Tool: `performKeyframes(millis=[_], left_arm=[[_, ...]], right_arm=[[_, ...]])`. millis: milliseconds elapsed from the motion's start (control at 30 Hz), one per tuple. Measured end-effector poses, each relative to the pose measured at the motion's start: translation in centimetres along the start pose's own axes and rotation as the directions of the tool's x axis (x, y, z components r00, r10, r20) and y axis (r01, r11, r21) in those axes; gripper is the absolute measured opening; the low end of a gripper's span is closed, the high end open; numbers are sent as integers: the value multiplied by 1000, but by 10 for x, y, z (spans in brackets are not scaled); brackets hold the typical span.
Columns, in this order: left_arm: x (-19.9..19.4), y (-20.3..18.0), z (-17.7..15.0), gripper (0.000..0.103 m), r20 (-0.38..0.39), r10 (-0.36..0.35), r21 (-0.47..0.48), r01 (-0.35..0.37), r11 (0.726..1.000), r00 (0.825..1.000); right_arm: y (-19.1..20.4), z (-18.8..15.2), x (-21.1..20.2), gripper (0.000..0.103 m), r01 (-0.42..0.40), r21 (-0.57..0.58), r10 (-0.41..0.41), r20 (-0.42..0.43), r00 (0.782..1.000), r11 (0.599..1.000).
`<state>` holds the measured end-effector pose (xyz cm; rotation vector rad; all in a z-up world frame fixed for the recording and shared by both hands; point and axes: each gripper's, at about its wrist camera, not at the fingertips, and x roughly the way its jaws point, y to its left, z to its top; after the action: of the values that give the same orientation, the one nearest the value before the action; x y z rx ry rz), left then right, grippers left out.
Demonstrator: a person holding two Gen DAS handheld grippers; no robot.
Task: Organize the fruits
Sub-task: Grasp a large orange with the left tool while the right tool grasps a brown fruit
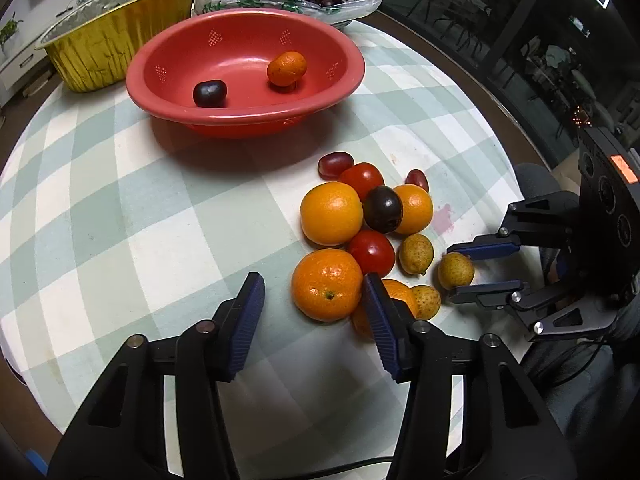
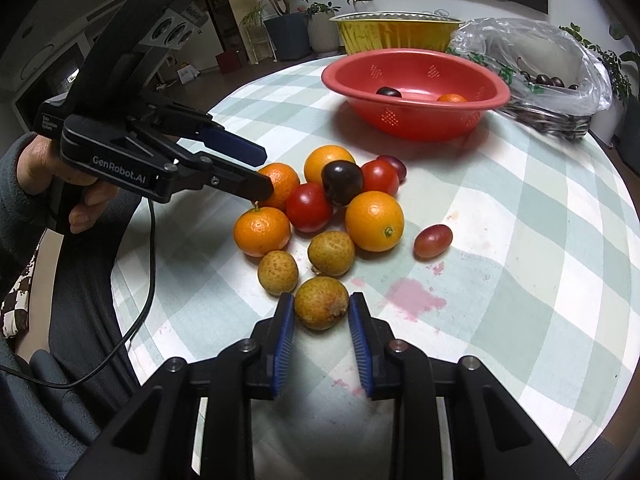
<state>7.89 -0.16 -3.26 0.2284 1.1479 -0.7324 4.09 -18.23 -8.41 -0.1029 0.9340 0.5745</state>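
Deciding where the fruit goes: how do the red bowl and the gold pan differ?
The red bowl is smooth with patches of holes; the gold pan is crimped foil. The red bowl holds a dark fruit and a small orange; the gold pan shows none. Both stand open on the checked tablecloth.

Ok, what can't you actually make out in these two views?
- Left wrist view: a small orange is mostly hidden behind a finger of the left gripper.
- Right wrist view: the inside of the foil pan is hidden by its own wall.
- Both views: the number of dark fruits in the plastic bag is unclear, because crinkled film covers most of them.
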Motion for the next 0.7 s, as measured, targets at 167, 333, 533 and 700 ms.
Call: performKeyframes(millis=[167, 333, 533, 700], left_arm=[[1, -1, 2, 46, -15, -7, -15, 6, 1000, 1000], [0, -1, 2, 46, -10, -16, -34, 16, 999, 1000], [6, 0, 1, 46, -24, -8, -46, 7, 999, 1000], [6, -5, 2, 36, -21, -9, -36, 8, 999, 1000]], right_arm=[[0, 0, -1, 30, 0, 1, 0, 3, 1000, 1000], [-1, 0, -1, 30, 0, 6, 0, 7, 1000, 1000], [0, 1, -2, 30, -2, 5, 2, 8, 1000, 1000], [-1, 1, -2, 30, -3, 9, 2, 7, 1000, 1000]])
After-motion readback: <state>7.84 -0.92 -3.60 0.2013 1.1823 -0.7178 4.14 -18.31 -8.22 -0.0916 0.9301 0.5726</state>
